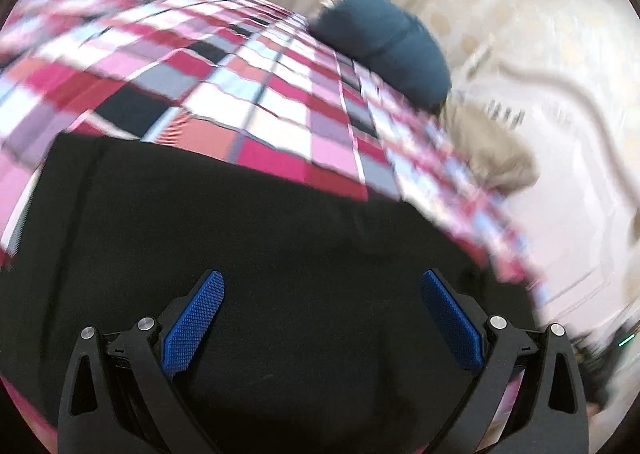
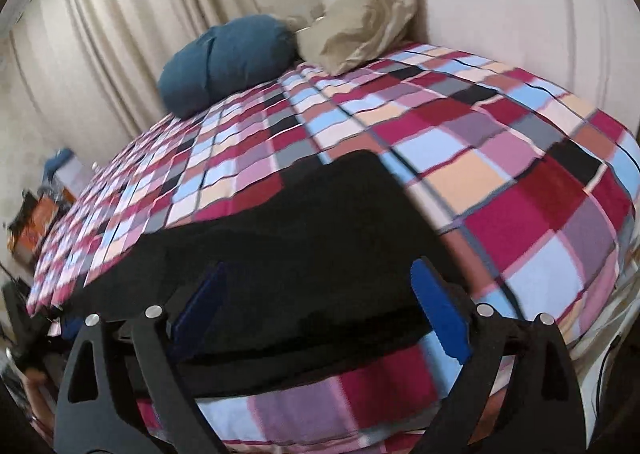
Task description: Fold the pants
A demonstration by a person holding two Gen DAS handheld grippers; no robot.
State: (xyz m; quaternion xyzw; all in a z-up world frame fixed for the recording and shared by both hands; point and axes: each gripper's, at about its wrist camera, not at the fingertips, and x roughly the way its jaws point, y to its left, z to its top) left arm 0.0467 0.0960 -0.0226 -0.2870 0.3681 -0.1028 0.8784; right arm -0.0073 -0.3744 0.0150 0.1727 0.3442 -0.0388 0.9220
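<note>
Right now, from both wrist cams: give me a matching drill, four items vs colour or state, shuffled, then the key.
Column 1:
1. pants
2. round pillow
3. crumpled pillow
4. right gripper

Column 2:
A. tan, against the headboard
B. open, nothing between its pads
C. black, lying flat on the checked bedspread
D. dark blue, near the curtain

Pairs: 1-C, 2-D, 3-A, 4-B
</note>
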